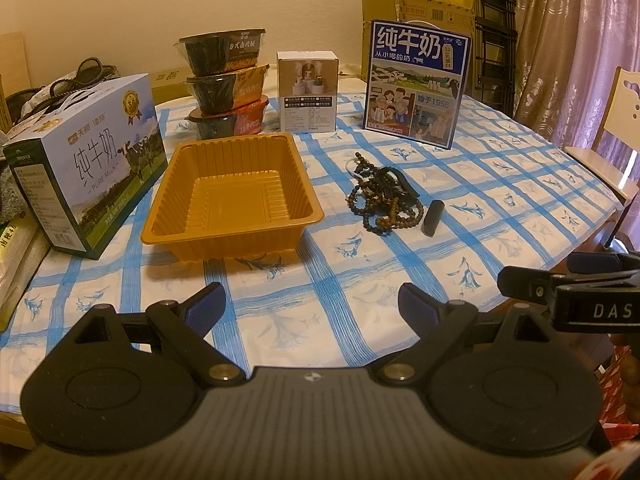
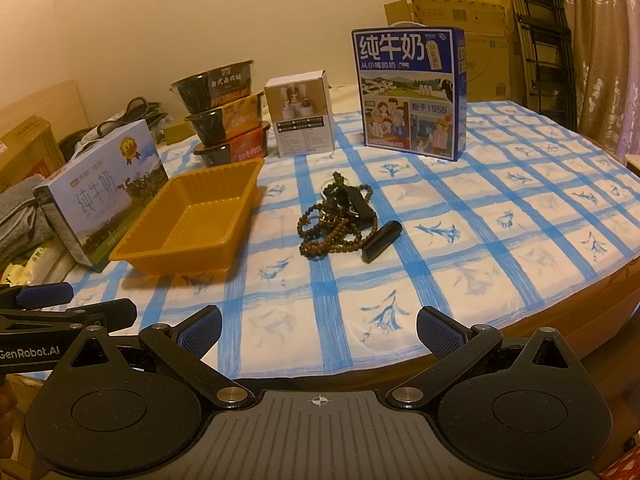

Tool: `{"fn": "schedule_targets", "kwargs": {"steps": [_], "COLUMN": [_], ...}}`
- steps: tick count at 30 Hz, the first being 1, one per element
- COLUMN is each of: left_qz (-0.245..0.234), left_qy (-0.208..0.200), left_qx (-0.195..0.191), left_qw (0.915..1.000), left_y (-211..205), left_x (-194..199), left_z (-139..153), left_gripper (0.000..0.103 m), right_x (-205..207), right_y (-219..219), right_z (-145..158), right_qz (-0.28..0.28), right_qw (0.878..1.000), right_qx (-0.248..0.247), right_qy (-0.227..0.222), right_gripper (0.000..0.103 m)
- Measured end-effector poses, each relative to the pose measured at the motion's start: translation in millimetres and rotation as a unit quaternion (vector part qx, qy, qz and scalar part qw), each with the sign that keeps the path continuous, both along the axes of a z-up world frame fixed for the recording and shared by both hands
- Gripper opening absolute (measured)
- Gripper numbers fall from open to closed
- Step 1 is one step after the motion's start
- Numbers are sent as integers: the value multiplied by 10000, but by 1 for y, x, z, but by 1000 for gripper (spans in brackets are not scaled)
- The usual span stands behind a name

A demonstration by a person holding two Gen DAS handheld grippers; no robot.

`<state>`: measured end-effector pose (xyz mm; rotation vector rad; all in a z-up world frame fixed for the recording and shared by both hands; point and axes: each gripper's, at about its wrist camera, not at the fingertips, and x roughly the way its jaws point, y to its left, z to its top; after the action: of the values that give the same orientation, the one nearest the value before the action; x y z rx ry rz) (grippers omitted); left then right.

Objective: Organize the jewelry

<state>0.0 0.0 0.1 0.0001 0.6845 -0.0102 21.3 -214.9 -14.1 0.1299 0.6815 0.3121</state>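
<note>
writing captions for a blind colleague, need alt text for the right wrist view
A tangled pile of brown wooden bead strands lies on a blue-and-white checked tablecloth, a small black cylinder touching its right edge and an empty orange plastic tray to its left. The right gripper waits at the near edge, jaws open and empty, with milk cartons and stacked bowls behind.

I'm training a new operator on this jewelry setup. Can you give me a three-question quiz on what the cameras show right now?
1. True or false: the orange tray already holds some jewelry.
2. Which lies right beside the pile of beads? A) a small black cylinder B) a spoon C) a cup
3. Fill in: the left gripper and right gripper both have their jaws ____.

Key
1. False; the tray is empty.
2. A
3. open, holding nothing, hovering over the checked tablecloth.
</note>
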Motion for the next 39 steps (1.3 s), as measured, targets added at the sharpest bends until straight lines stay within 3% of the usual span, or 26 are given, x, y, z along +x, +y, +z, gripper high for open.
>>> {"fn": "schedule_targets", "kwargs": {"steps": [9, 18, 27, 39], "left_qz": [19, 518, 1362, 2013], "left_qy": [50, 93, -196, -614], "left_qx": [-25, -170, -371, -714], "left_qw": [10000, 9985, 9898, 9750], "left_y": [7, 51, 111, 157], "left_x": [12, 36, 65, 116], "left_z": [-15, -39, -61, -85], "left_gripper": [92, 90, 90, 84], "right_x": [7, 31, 69, 124], "right_y": [6, 11, 25, 23], "right_z": [-9, -32, -49, -69], "right_qz": [-58, -177, -367, -757], "right_qw": [10000, 9997, 9990, 9969], "right_qx": [-13, 74, 74, 36], "right_qy": [27, 136, 249, 189], "right_gripper": [103, 103, 103, 103]}}
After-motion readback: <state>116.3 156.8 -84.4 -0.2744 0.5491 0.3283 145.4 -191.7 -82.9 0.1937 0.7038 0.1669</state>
